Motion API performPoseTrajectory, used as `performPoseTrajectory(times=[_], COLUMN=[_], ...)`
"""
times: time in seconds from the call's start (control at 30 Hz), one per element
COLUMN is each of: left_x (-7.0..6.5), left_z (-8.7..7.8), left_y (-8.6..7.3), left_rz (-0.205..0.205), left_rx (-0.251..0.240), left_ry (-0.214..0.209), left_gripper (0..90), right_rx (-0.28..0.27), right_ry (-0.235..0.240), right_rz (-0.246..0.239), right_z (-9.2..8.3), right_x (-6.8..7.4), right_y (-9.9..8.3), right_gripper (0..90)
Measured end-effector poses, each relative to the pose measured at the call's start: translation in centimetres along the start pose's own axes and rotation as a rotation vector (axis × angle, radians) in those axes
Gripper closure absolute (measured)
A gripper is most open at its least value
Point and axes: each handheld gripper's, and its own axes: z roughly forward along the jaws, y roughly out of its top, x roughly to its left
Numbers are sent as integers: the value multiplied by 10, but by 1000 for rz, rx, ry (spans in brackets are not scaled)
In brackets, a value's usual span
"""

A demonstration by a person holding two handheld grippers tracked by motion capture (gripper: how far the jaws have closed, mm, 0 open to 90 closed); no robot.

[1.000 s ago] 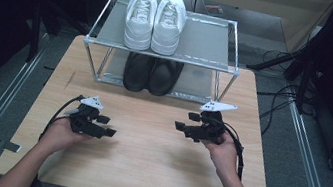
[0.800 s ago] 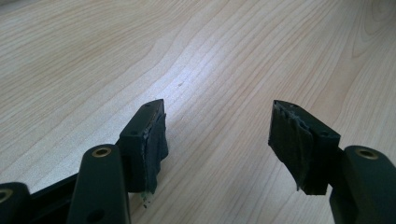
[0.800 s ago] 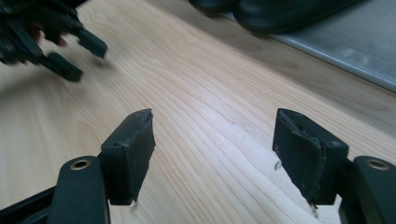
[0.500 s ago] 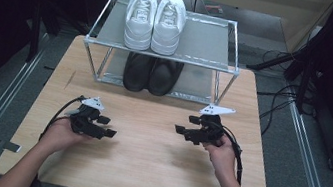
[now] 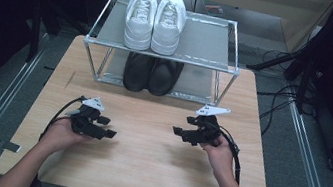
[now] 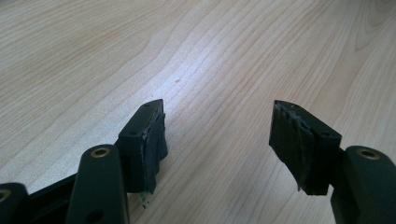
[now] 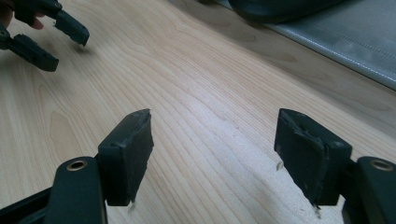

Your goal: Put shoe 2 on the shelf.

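left gripper (image 5: pixel 108 133): jaws wide, empty, lower left | right gripper (image 5: pixel 177 132): jaws wide, empty, right of centre | black shoes (image 5: pixel 151 73): upper centre, lower shelf of rack (image 5: pixel 232 33) | likely light, soft uppers; i'd pinch a heel collar | white shoes (image 5: pixel 154 19) on top

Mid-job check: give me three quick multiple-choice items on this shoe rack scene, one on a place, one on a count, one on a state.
1. Where are the white shoes?
A. top shelf
B. lower shelf
C. table

2. How many shoes are on the rack?
A. two
B. three
C. four

3. The right gripper is:
A. shut on a shoe
B. open, holding nothing
C. shut, holding nothing

Answers: 1 A, they stand on the top shelf; 2 C, the white pair above and the black shoes below; 3 B, its jaws stand apart over bare table.
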Motion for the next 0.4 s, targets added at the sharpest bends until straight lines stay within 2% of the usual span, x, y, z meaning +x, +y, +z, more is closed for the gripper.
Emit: performPoseTrajectory(times=[0.3, 0.4], left_x=[-1, -2], left_z=[3, 5], left_y=[0, 1], left_rz=[4, 12], left_rx=[13, 12], left_ry=[-8, -25], left_gripper=[353, 338], right_rx=[28, 26], right_ry=[6, 19], right_rz=[-18, -57], right_z=[4, 5], right_x=[2, 5], right_y=[-1, -1], right_gripper=[288, 276])
